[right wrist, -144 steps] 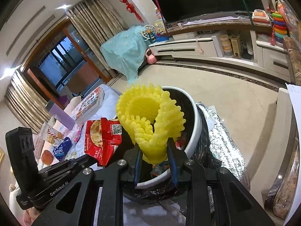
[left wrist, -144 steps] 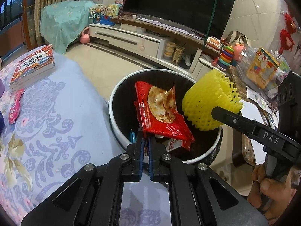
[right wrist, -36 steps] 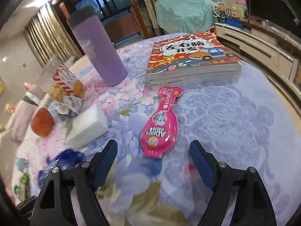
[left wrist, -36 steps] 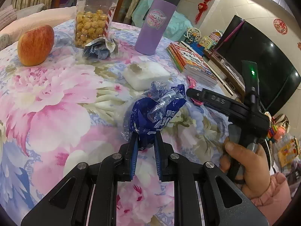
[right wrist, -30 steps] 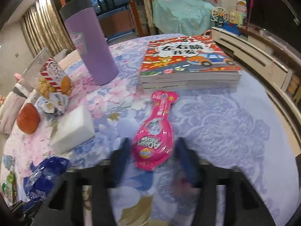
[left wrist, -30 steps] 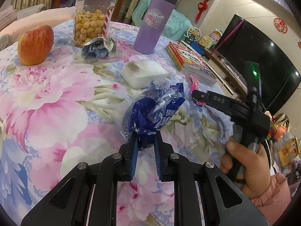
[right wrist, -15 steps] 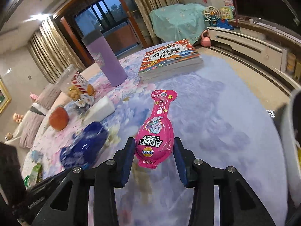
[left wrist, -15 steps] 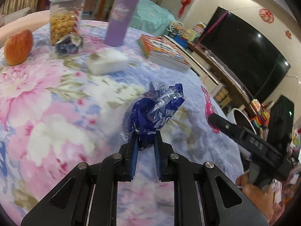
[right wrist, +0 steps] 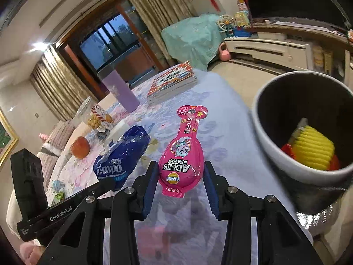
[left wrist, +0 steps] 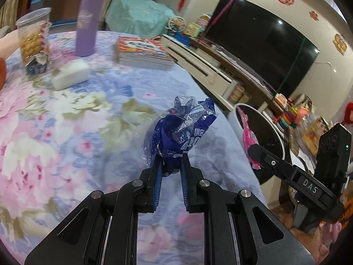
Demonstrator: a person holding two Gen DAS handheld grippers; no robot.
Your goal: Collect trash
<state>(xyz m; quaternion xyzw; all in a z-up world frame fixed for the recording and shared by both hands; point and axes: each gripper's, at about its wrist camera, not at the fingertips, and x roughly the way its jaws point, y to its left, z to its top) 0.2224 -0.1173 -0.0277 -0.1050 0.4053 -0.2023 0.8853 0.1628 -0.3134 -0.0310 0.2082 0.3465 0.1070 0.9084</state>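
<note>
apple (left wrist: 1, 72): I get only a sliver, cut by the left wrist view's left edge
bin (right wrist: 302, 170): my right wrist view crops its right side
jar (left wrist: 33, 42), books (left wrist: 143, 53): blurred, labels unreadable to me

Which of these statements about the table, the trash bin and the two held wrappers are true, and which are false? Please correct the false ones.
1. The left gripper holds a blue wrapper. True.
2. The right gripper holds a yellow foam net. False: it holds a pink wrapper; the yellow foam net lies in the trash bin.
3. The purple tumbler lies on its side. False: it stands upright on the table.
4. A stack of books rests on the table. True.
5. The trash bin is empty. False: it holds the net and something red.
</note>
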